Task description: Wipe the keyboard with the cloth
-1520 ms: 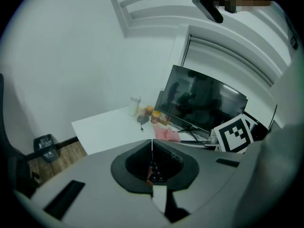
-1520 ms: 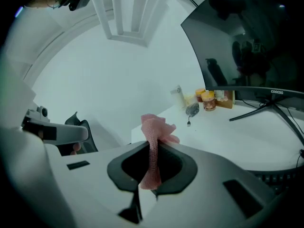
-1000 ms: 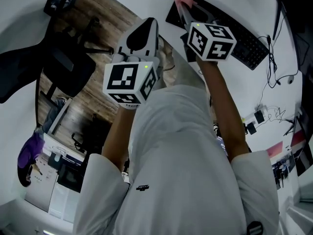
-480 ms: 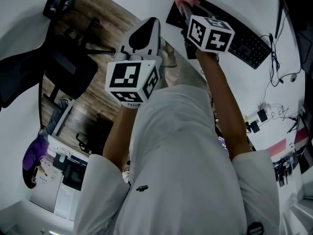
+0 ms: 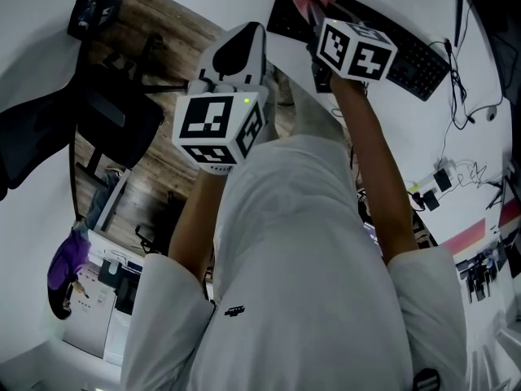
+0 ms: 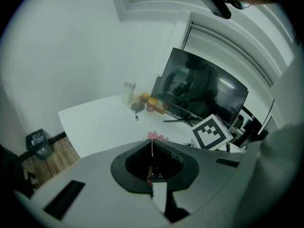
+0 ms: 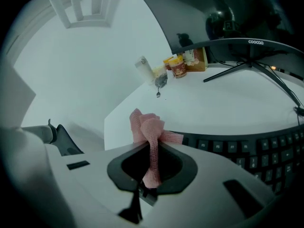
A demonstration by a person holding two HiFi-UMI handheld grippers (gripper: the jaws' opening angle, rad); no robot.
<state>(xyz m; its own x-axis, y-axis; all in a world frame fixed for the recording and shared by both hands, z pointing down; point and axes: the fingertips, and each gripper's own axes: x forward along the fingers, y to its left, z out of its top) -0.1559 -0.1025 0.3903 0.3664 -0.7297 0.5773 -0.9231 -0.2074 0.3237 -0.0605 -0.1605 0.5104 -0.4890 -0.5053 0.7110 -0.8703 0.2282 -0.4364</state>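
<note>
I am clamping the cloth [image 7: 148, 127] in the right gripper [image 7: 151, 144] at one end of the keyboard [image 7: 247, 146]. The left gripper [image 6: 152, 144] is sitting clenched, empty. I am favouring light, flat strokes along the rows.

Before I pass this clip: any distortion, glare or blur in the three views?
Head view: strong fisheye bend, even light, sharp. Left gripper view: dark round vignette, room reflections on the monitor. Right gripper view: same vignette, cloth and keyboard in focus.
</note>
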